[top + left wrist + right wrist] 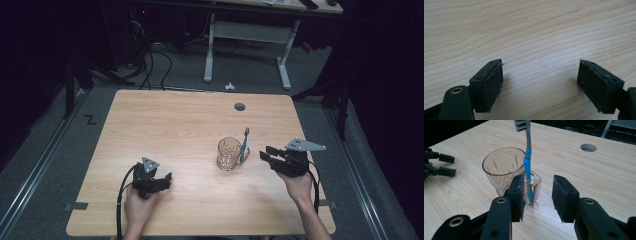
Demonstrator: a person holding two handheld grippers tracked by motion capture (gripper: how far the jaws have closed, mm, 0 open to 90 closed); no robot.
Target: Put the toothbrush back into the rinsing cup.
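1. My right gripper (267, 153) hung open just beside the toothbrush (527, 162), which stood upright in the small holder (534, 186) touching the glass cup (228, 153), right of the table's (150, 120) middle.
2. My left gripper (167, 177) sat open and empty near the front edge.
3. I judged the approach step; next, close squarely on the blue handle.

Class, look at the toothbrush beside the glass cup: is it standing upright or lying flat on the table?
Upright. The toothbrush stands handle-down in a small clear holder on the cup's side, bristles at the top.
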